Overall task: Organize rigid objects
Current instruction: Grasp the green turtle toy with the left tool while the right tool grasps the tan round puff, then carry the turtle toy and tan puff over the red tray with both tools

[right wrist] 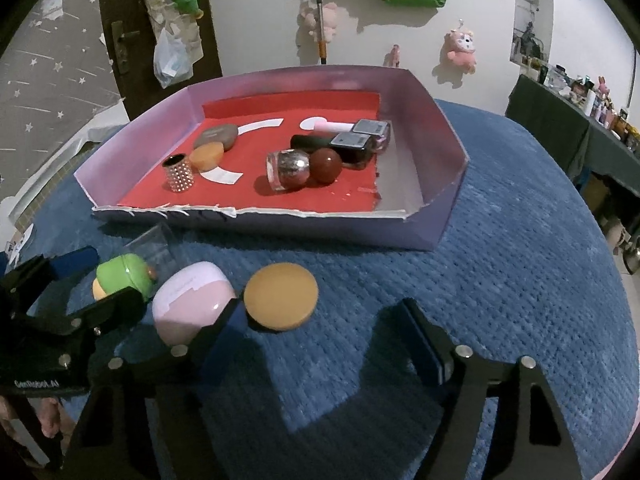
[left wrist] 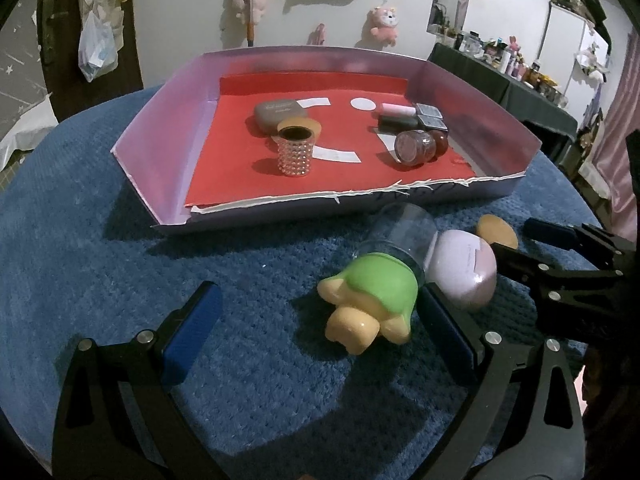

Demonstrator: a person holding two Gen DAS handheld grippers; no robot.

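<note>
A clear jar with a green cap and yellow feet (left wrist: 376, 288) (right wrist: 124, 276) lies on its side on the blue cloth. It sits between the fingers of my open left gripper (left wrist: 320, 332) (right wrist: 98, 280), close to the right pad. A lilac-pink case (left wrist: 464, 268) (right wrist: 192, 300) rests beside it. An orange disc (right wrist: 280, 296) (left wrist: 496, 230) lies flat between the fingertips of my right gripper (right wrist: 326, 332) (left wrist: 516, 240), close to the left finger (right wrist: 228, 320). The right finger stands apart from it, so the gripper is open.
A purple tray (left wrist: 168, 120) (right wrist: 420, 128) with a red lining stands beyond. It holds a grey case (left wrist: 280, 114), another orange disc (right wrist: 206, 156), a studded cylinder (left wrist: 294, 154), nail polish bottles (right wrist: 352, 146), a glass jar (right wrist: 288, 170) and a red ball (right wrist: 326, 166). Blue cloth (right wrist: 500, 280) lies right of my right gripper.
</note>
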